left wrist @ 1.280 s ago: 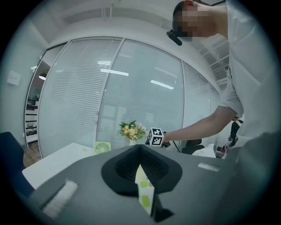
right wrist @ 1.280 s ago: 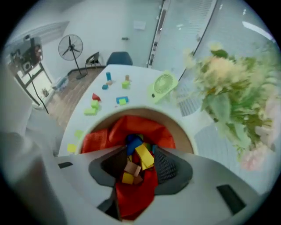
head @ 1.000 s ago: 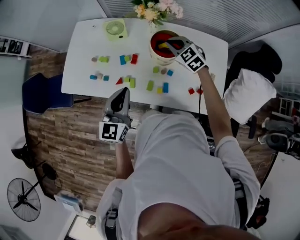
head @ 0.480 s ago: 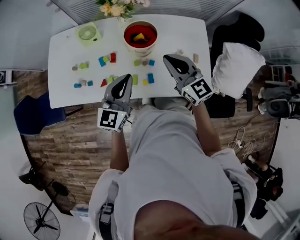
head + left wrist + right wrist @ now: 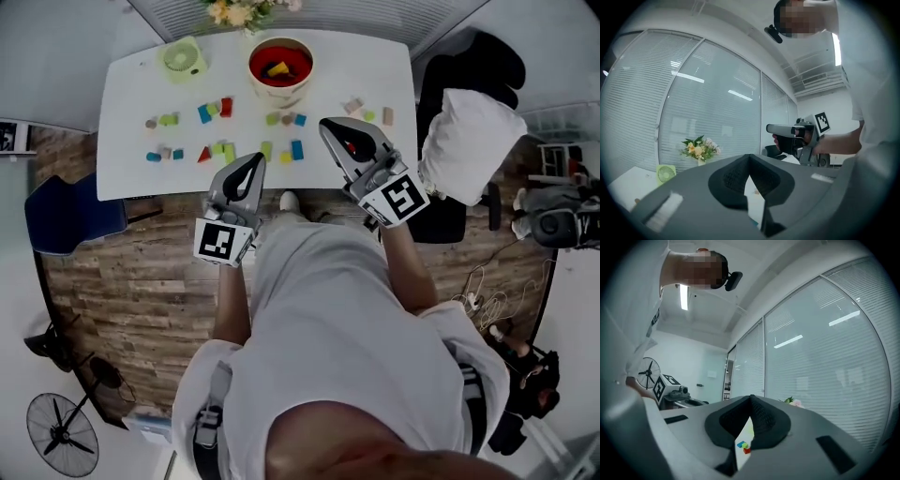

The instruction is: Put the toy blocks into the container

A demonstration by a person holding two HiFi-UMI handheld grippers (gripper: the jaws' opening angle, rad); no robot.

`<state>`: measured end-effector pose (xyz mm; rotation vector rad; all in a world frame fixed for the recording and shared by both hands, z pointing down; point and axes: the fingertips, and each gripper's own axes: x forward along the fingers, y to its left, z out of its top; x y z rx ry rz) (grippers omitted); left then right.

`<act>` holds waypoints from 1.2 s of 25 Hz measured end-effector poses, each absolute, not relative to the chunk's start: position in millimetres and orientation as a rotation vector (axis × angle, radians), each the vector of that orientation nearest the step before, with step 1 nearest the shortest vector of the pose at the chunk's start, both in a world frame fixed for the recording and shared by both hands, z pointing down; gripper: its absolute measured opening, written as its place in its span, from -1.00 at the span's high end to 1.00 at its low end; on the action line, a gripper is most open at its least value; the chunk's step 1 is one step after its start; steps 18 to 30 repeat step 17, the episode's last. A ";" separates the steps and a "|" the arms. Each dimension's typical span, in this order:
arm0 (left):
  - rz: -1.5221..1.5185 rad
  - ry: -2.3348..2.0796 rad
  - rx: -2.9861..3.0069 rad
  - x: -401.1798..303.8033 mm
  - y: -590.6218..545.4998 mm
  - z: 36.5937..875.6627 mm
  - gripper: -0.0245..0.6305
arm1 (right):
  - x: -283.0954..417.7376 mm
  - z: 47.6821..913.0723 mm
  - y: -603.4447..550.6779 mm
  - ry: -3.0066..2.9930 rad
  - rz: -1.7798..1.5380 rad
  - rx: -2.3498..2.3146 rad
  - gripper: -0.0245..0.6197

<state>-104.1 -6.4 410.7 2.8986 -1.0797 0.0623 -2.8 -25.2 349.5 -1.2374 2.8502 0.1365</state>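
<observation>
Right tongs (image 5: 330, 127) back from container (image 5: 279, 91), shut, empty, near left tongs (image 5: 251, 162)

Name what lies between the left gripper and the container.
In the head view, small blocks lie on the table between left gripper and container.

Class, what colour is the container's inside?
The container is red inside, seen best in the head view.

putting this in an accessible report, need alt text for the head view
Seen from above, a person in a white shirt holds a left gripper and a right gripper, both shut and empty, over the near side of a white table. Coloured toy blocks lie scattered across it, and a red-lined container at the far edge holds a yellow block.
</observation>
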 end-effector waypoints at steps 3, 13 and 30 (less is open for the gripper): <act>0.089 -1.136 2.869 -110.9 16.6 415.9 0.93 | -4.8 344.3 -6.1 2.863 0.171 -1.199 0.92; 0.125 -1.263 2.863 -74.2 137.8 388.7 0.93 | 24.6 334.2 110.3 2.828 0.126 -1.115 0.92; 0.092 -1.305 2.841 -60.4 193.5 381.9 0.93 | 36.6 335.0 151.3 2.815 0.109 -1.070 0.92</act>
